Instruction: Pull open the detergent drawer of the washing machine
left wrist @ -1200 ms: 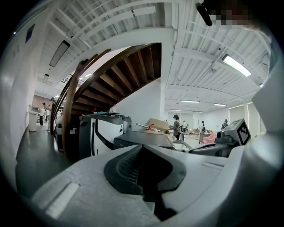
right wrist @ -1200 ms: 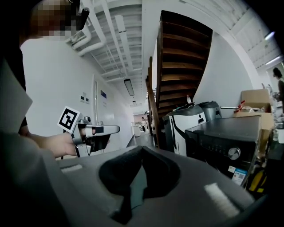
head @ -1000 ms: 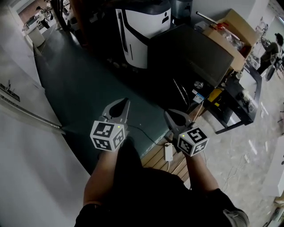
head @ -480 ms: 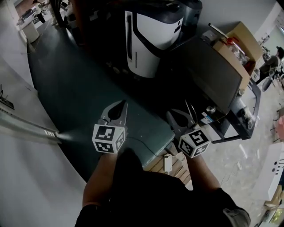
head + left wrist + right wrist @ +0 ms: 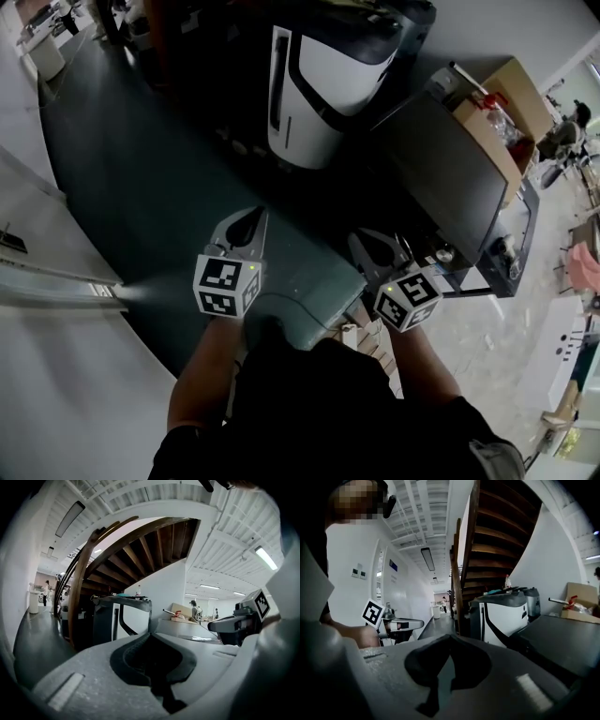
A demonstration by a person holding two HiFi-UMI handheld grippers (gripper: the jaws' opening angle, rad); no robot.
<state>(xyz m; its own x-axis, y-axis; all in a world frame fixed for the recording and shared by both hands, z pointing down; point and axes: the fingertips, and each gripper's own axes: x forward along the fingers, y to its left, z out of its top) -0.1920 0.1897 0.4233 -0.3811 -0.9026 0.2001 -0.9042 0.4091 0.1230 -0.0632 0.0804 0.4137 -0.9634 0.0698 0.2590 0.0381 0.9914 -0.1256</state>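
Both grippers are held out level, side by side and apart, over a dark floor (image 5: 141, 178). Left gripper (image 5: 251, 217): jaws closed tip to tip, nothing between them, confirmed in its own view (image 5: 151, 638). Right gripper (image 5: 364, 240): jaws likewise pressed together and empty (image 5: 450, 639). Each shows in the other's view, marker cube facing the camera. The washing machine's detergent drawer cannot be made out in any view, and neither pair of jaws is near or touching any appliance. Ahead of the jaws, well apart from them, stands a white-and-black machine (image 5: 319, 84) at the foot of a wooden staircase (image 5: 487, 536). Just right of it, ahead of the right gripper, is a dark flat-topped cabinet (image 5: 450, 178); whether this is the washer I cannot tell, its front face being out of sight. Beyond the cabinet sits an open cardboard box (image 5: 511, 84): something red and a pale rod stick out of its top, the rest of its contents too small to read. A white wall (image 5: 56, 375) runs along the left.
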